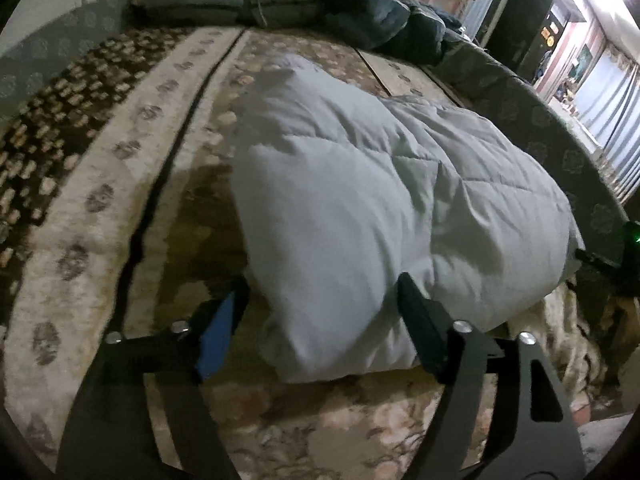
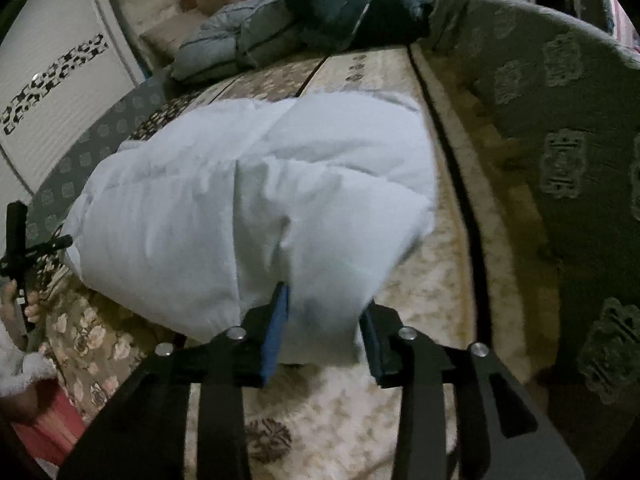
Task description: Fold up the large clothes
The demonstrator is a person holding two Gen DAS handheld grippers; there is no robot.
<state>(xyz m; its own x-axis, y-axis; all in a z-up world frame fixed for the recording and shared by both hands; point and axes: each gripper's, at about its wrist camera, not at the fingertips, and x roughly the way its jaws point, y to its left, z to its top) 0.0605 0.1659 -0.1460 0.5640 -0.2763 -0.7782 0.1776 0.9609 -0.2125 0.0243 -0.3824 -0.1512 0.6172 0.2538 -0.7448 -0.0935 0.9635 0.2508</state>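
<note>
The folded white quilt (image 1: 360, 184) filled the bed's middle. Patterned bedspread (image 1: 120, 184) lay bare beside it. Piled dark bedding (image 1: 360, 12) blocked the far end.

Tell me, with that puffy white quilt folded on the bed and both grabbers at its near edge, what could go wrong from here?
The folded white quilt looks springy, so its top layer might puff back open. The left gripper stands wide around one corner and the right gripper straddles the other, so either could snag the fabric and drag the fold askew when pulled away. The quilt's near edge lies close to the edge of the patterned bedspread, so a tug might slide it off.
</note>
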